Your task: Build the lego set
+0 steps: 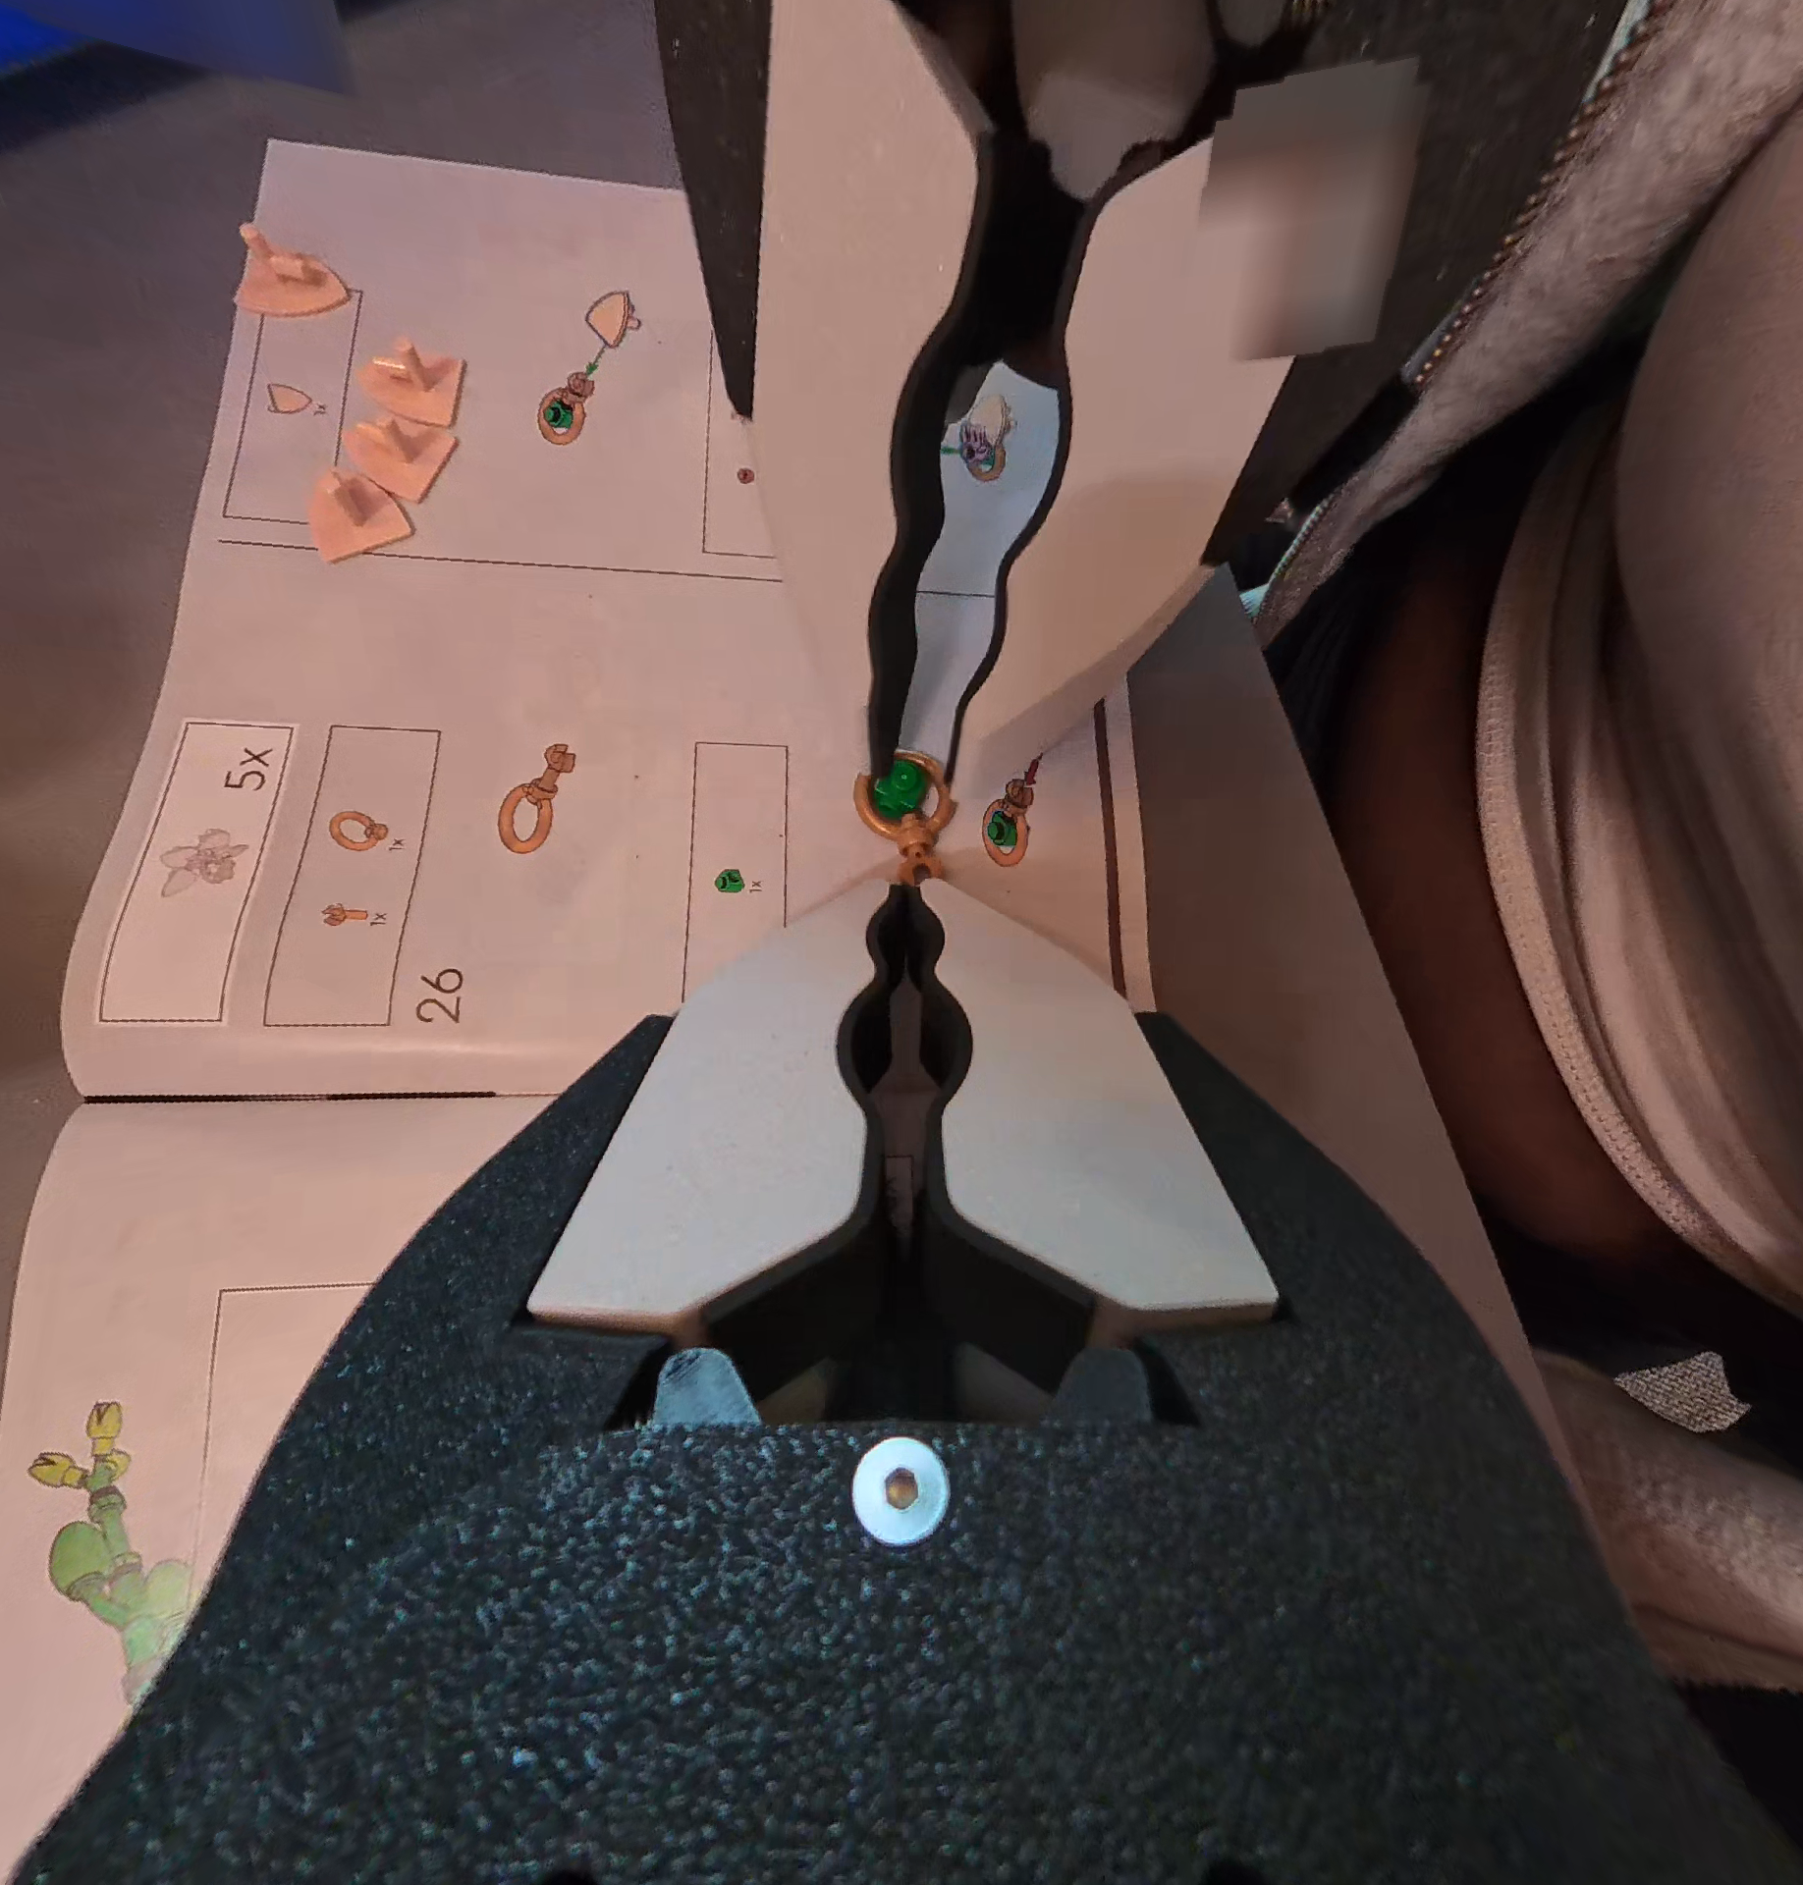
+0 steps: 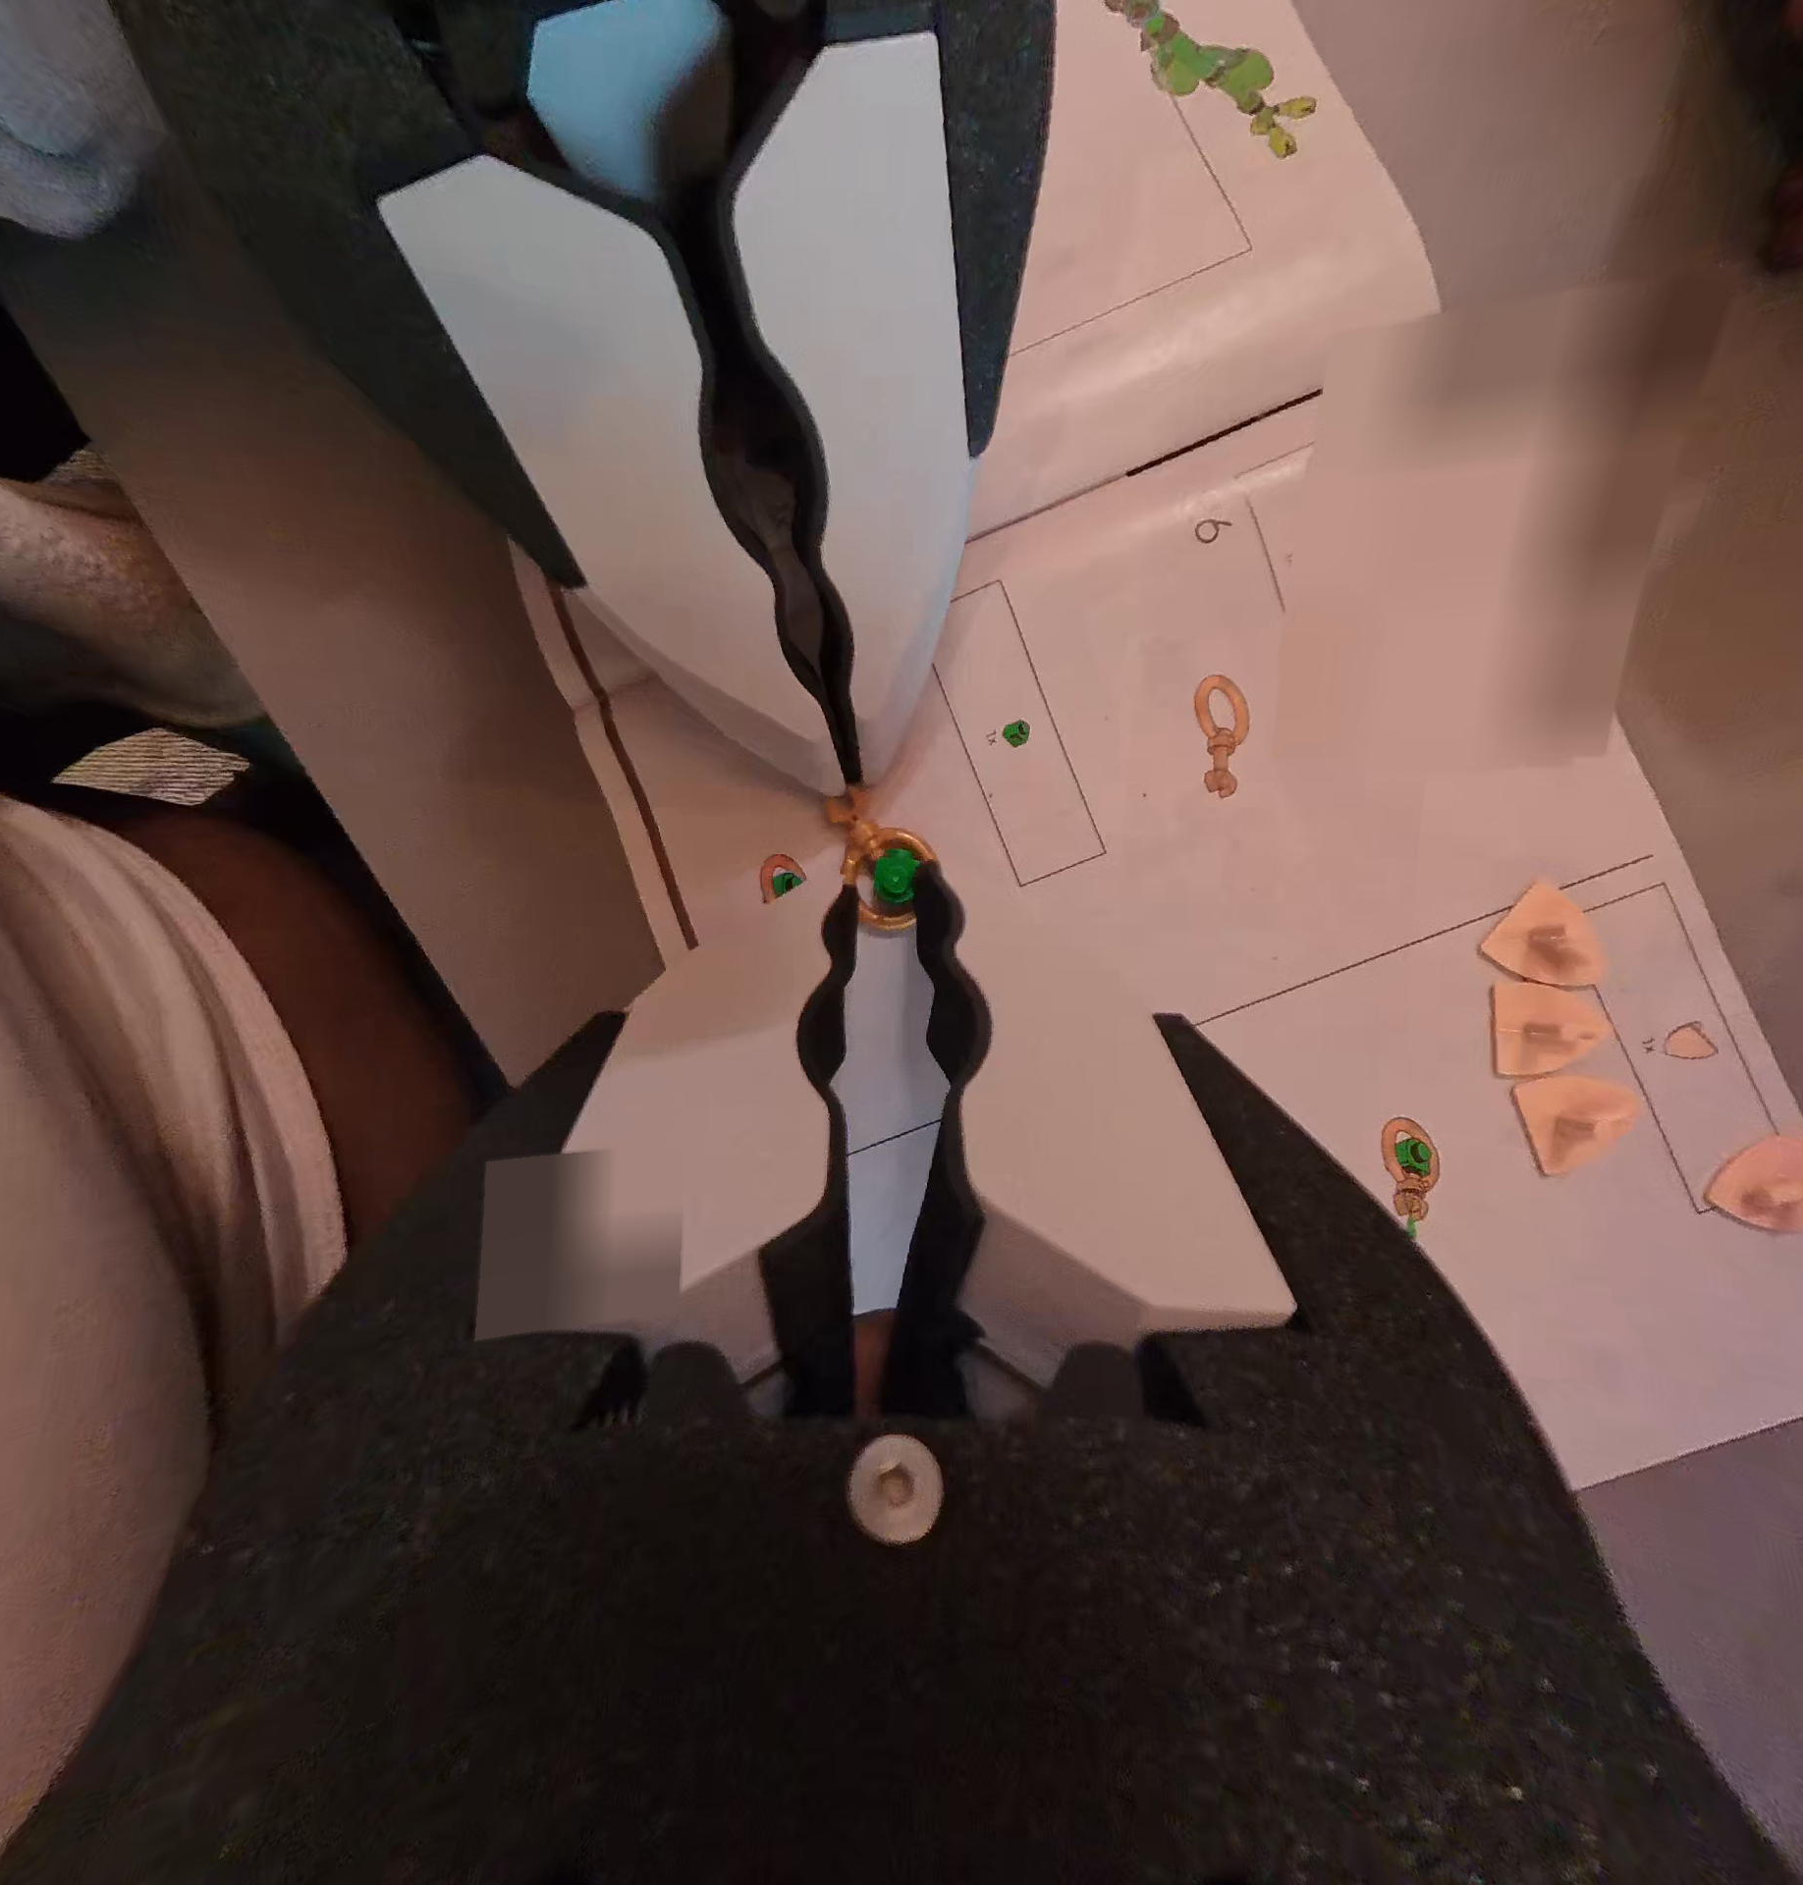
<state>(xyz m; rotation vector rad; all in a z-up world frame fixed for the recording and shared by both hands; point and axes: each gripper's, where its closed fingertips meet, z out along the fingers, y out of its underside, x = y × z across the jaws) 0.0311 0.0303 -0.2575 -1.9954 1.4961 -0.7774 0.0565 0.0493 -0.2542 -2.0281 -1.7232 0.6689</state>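
Over the open instruction booklet point(image 1: 489, 632) both grippers meet tip to tip. Left gripper point(image 1: 908, 885) is clamped down tight on the little gold pin point(image 1: 918, 862) sticking off the gold ring point(image 1: 903, 806), and the right gripper point(image 2: 892, 898) pinches the ring itself with the green stud point(image 2: 892, 875) sitting inside it. So the piece hangs between the two, just above the page. Four peach petal pieces point(image 1: 382, 439) lie loose on the booklet, well apart from the action.

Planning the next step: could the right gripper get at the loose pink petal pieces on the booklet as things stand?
Probably not yet: the right gripper is closed on the gold ring. The petal pieces lie unobstructed beside it.
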